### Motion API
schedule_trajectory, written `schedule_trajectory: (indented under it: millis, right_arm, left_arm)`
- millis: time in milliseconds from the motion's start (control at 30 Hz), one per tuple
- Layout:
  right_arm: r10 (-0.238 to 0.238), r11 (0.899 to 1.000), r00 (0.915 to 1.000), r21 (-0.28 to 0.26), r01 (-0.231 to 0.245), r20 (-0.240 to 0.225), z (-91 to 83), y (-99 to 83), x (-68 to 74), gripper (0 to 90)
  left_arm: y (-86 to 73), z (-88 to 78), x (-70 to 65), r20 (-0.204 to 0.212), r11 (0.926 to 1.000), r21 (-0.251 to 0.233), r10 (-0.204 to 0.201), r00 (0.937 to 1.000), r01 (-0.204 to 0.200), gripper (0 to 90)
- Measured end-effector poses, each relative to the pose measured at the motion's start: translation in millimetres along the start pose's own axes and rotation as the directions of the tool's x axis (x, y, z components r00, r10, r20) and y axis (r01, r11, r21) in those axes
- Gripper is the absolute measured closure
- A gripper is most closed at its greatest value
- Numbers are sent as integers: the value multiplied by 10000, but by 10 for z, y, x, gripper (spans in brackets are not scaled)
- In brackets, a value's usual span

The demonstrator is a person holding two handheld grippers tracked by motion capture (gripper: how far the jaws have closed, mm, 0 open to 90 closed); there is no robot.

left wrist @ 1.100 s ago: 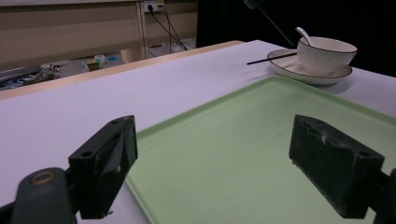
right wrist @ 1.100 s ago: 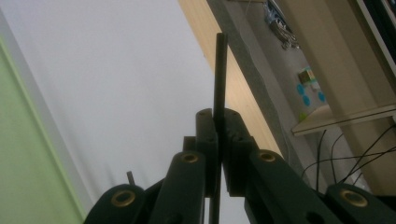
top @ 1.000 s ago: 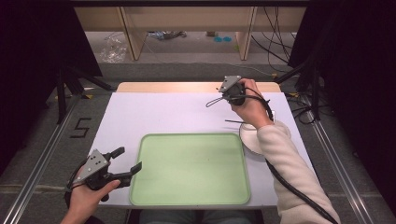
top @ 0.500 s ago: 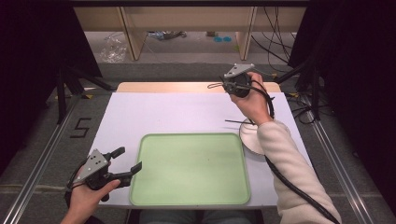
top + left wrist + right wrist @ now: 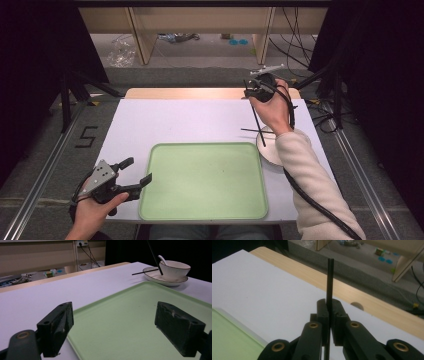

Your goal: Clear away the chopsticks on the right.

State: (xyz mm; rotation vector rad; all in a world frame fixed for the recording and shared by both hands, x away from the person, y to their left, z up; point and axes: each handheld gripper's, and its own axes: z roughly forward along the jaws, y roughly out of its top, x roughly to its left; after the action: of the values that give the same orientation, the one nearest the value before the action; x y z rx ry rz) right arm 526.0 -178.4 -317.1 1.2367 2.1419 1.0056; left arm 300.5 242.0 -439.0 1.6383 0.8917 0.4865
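Where jaws pinch: thin black chopstick [image 5: 329, 285], straight.

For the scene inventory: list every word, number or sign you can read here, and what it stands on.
"5": black tape mark on the grey floor left of the table, high view.
No print readable on the green tray, either gripper or the bowl.
Floor clutter beyond the table: too small to read.

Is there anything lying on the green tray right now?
No, the green tray has a bare surface in the high view, and the bowl sits on its saucer beside the tray.
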Motion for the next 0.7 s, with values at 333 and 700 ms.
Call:
schedule_trajectory:
  millis: [333,700]
  right_arm:
    - [1799,9792,9836,969,-1782,-90,-12,-52,-28,879]
    - [3094,9278,9507,2120,-3071,233,47,-127,25,879]
  left_arm:
    - [15,-3,40,-342,9986,-27,526,9980,-528,153]
    - [21,-2,52,-417,9973,-96,722,9965,-727,153]
